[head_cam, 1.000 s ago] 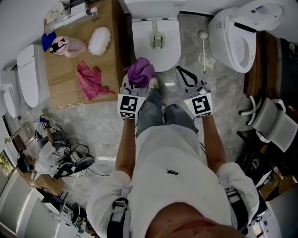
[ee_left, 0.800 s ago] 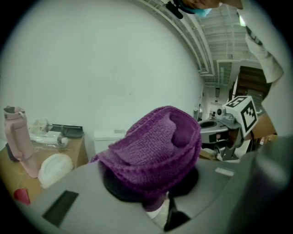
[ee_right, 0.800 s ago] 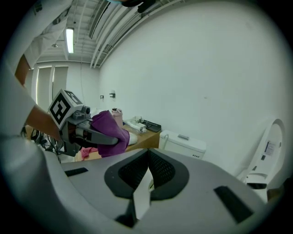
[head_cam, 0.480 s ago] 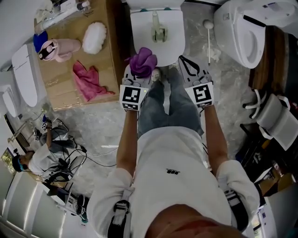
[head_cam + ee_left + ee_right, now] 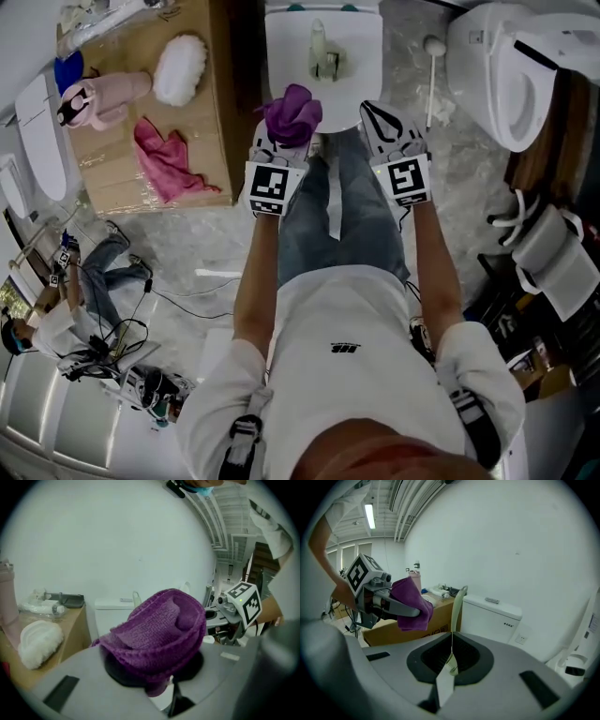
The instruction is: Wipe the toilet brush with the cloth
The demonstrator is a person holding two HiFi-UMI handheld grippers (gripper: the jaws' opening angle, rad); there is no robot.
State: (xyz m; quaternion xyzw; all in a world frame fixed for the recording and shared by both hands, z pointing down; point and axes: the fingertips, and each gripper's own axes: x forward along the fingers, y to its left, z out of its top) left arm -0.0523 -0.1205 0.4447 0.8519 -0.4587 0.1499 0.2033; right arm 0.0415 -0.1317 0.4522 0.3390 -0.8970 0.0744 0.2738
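A pale green toilet brush (image 5: 322,54) stands upright in its holder on the closed lid of the white toilet (image 5: 281,42) ahead of me. Its handle (image 5: 458,603) rises in front of the tank in the right gripper view and shows as the brush handle (image 5: 136,597) behind the cloth in the left gripper view. My left gripper (image 5: 286,129) is shut on a bunched purple cloth (image 5: 292,111), which covers its jaw tips and hangs over the lid's near edge. The right gripper (image 5: 377,118) is beside it, shut, with nothing held. Both are short of the brush.
A cardboard box (image 5: 202,159) at the left carries a pink cloth (image 5: 165,161), a white fluffy pad (image 5: 178,67) and a pink bottle (image 5: 103,97). A white brush (image 5: 431,75) stands on the floor before a second toilet (image 5: 511,66). A person (image 5: 56,314) sits among cables at lower left.
Both grippers have come down and forward together toward the toilet lid. The purple cloth stays in the left gripper. The right gripper stays shut and empty.
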